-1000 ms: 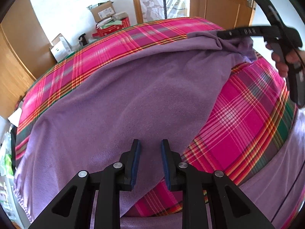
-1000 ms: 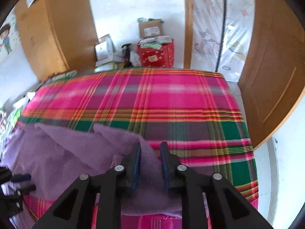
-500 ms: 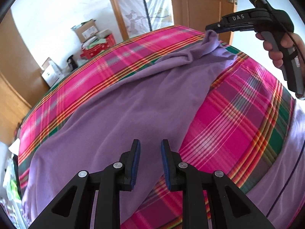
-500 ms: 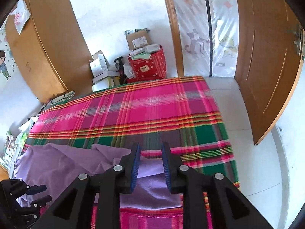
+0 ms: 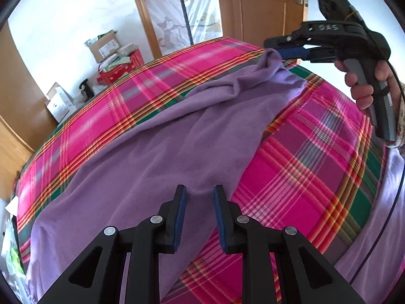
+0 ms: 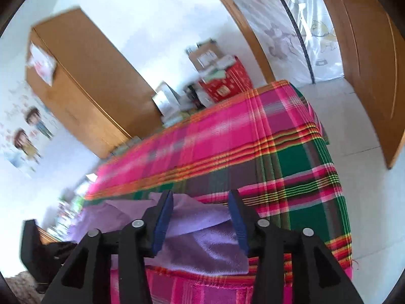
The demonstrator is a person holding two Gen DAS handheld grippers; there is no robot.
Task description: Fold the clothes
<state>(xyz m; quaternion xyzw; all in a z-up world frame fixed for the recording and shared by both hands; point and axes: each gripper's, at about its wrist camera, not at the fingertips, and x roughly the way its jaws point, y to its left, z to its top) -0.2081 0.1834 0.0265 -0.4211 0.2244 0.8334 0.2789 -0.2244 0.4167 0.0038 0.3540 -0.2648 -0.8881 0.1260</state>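
A purple garment [image 5: 177,139] lies spread across a bed with a pink, green and orange plaid cover [image 5: 316,164]. My left gripper [image 5: 200,195] is shut on the garment's near edge, and the cloth puckers between its blue pads. My right gripper [image 5: 281,50], held by a hand [image 5: 364,88], hovers at the garment's far corner, which bunches up against its tips. In the right wrist view the right gripper [image 6: 200,197] stands open. The purple garment [image 6: 202,228] lies below and between its fingers on the plaid cover [image 6: 253,126].
Cardboard boxes and a red box [image 5: 121,68] sit on the floor past the bed's far side. A wooden wardrobe [image 6: 88,88] stands on the left and a wooden door [image 5: 260,12] on the right. Bare tiled floor [image 6: 354,126] lies beyond the bed's right edge.
The right gripper's jaws have spread apart and its view has tilted. The garment's far corner has been drawn out toward the bed's far right. My left gripper keeps its grip.
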